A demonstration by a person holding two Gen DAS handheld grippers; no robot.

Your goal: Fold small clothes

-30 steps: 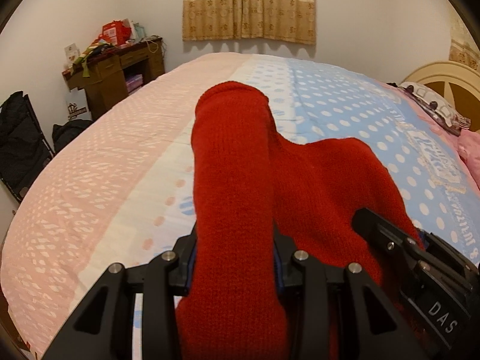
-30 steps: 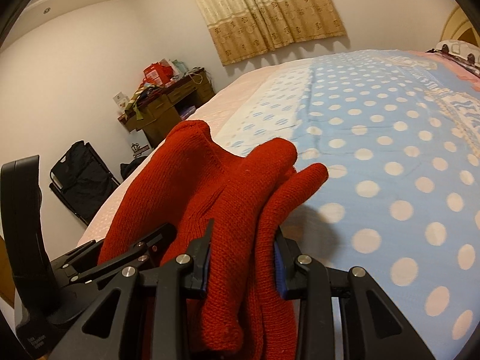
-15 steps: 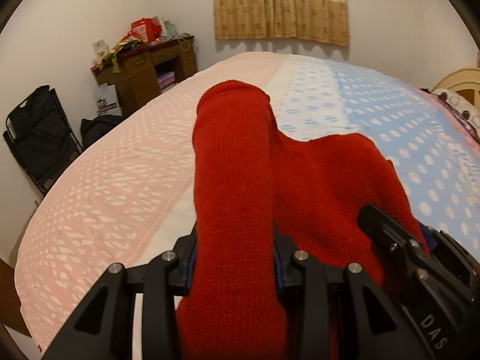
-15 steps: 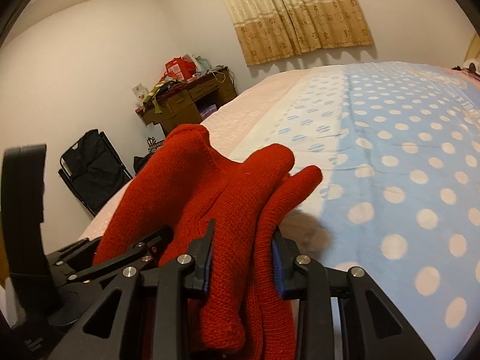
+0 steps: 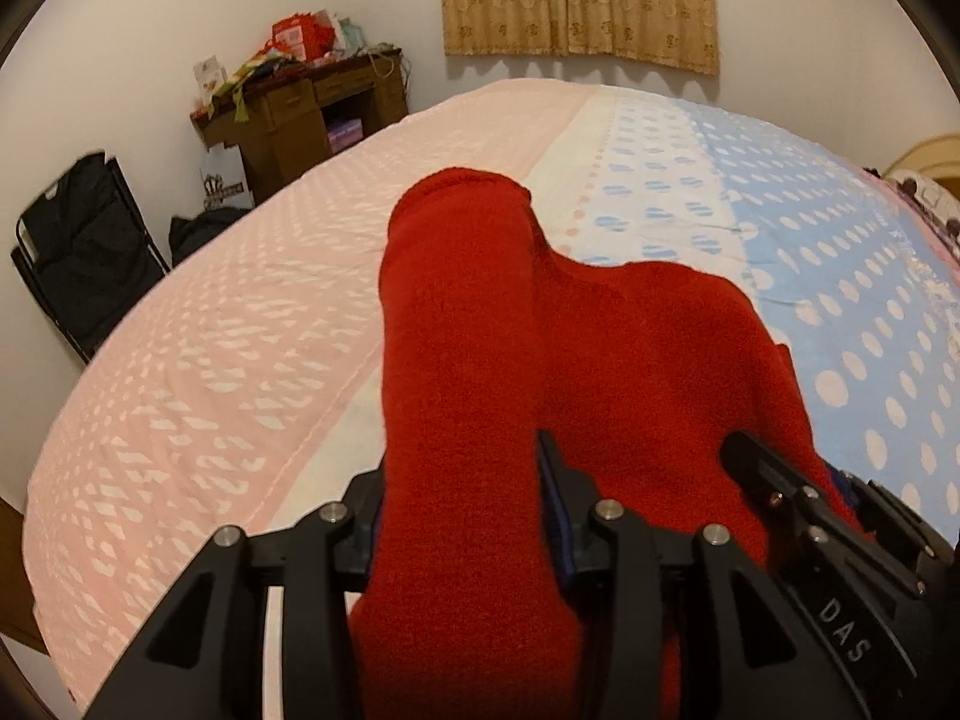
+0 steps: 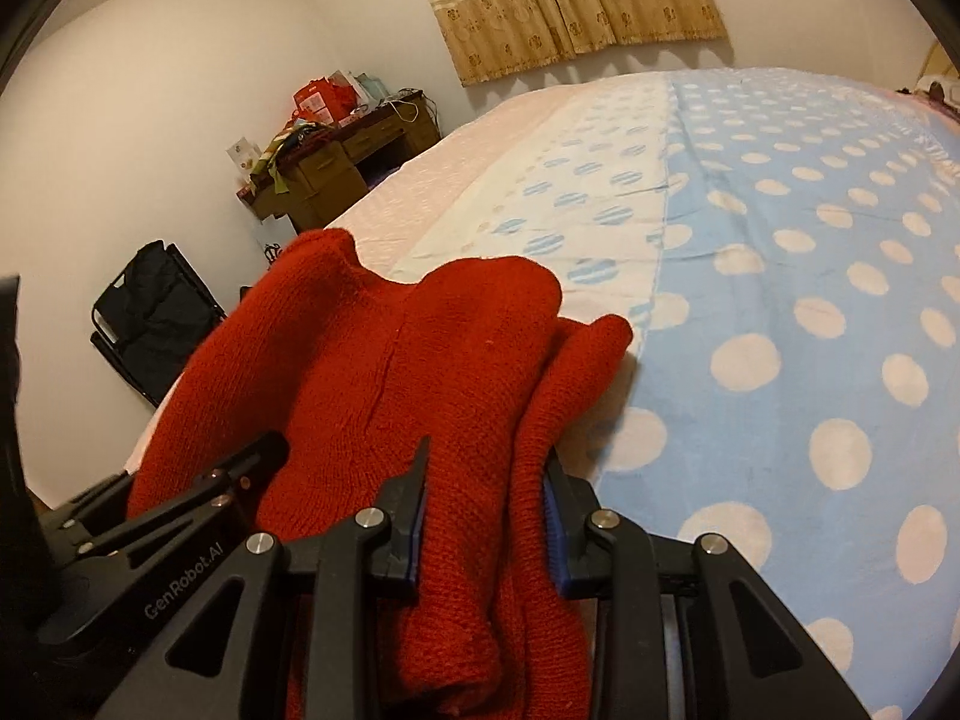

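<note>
A red knitted garment [image 5: 630, 348] is held over the bed's pink, white and blue dotted quilt [image 5: 210, 360]. My left gripper [image 5: 459, 480] has a thick fold of it filling the gap between its pads, and its jaws are opening. In the right wrist view the same red garment [image 6: 360, 360] bunches forward, and my right gripper [image 6: 486, 462] is shut on a doubled fold of it. The two tools are close together: the right one's black frame [image 5: 840, 570] shows at the lower right of the left wrist view. The garment's underside is hidden.
A wooden desk [image 5: 300, 114] piled with boxes stands by the far wall. A black folding chair [image 5: 78, 252] with dark clothes is left of the bed. Curtains [image 5: 576, 0] hang behind. A cream headboard [image 5: 924, 162] lies at the right. Blue dotted quilt [image 6: 780, 300] spreads to the right.
Both grippers have carried the red garment lower and sideways over the bed; desk and chair have shifted right in both views. The garment stays between both pairs of jaws.
</note>
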